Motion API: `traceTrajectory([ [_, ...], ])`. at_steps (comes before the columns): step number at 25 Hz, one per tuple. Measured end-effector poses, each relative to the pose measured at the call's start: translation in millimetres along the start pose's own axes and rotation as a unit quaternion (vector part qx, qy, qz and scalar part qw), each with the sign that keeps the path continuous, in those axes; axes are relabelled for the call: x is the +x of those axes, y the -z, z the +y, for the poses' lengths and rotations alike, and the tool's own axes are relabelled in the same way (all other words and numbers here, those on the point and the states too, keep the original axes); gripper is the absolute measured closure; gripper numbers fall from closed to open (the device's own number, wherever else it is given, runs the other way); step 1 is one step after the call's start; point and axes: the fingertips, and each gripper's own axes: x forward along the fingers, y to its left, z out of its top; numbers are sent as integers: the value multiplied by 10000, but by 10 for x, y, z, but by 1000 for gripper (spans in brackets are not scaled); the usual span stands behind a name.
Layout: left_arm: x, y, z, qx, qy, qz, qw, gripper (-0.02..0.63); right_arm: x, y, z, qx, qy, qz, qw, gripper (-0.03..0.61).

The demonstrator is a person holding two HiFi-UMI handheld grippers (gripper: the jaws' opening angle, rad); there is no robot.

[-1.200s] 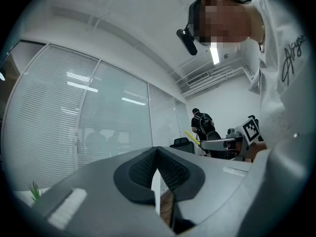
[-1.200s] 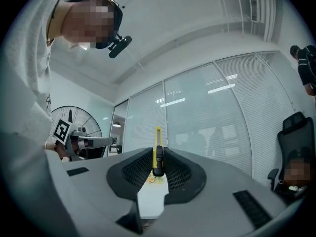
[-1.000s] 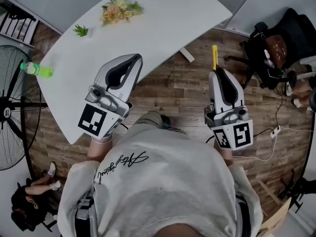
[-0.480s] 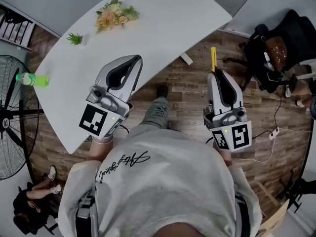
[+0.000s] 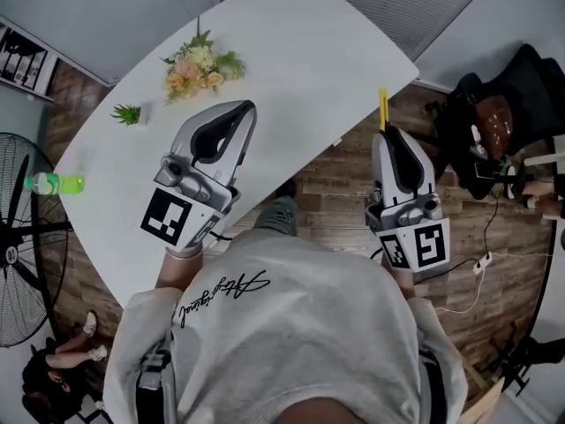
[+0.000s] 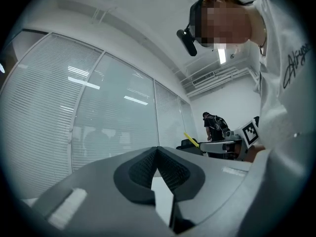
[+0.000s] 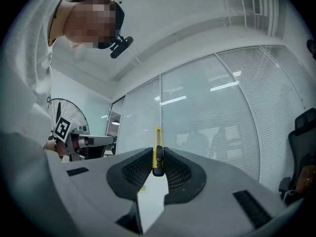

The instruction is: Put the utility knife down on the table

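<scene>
Head view: holding both grippers out ahead of the chest. Hovering with the left gripper [image 5: 244, 109] over the white table [image 5: 335, 34], near the flowers [image 5: 196, 67]. Clamping the yellow utility knife [image 5: 383, 109] in the right gripper [image 5: 387, 132], with the knife's end poking forward past the tips about as far as the table's edge and the gripper body hanging over the wooden floor [image 5: 494, 228].

Left gripper view: pressing the jaws of the left gripper [image 6: 157, 150] together at the tips, pinching nothing.

Right gripper view: squeezing the knife [image 7: 157, 144] upright between the pads of the right gripper [image 7: 158, 154], with the jaws parted only by the knife's thickness.

Against a second ago: still gripping the knife the same way and still keeping the left jaws together. Standing closer to the table now, bringing its edge up to the knife tip where bare floor was lying ahead before.
</scene>
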Motion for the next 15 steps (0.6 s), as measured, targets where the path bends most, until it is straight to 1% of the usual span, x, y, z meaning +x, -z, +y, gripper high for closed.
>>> traceTrajectory([
  [4,284,26,314,-128,-99,19,9999,615,441,42,-198,62,-102,59,9999,511],
  [8,508,133,638,-143,-205,107,9996,615,898,86,-357,81,-241,91,9996,511],
  [10,583,215,755,-224,-205,126,9995,615,1104,181,-391,125,-341,229,9991,511],
  [12,669,335,858,-265,-187,246,9992,615,1290,270,-415,146,-437,339,9984,511],
  [15,838,443,987,-348,-192,305,9987,616,1517,288,-466,57,-562,296,9980,511],
])
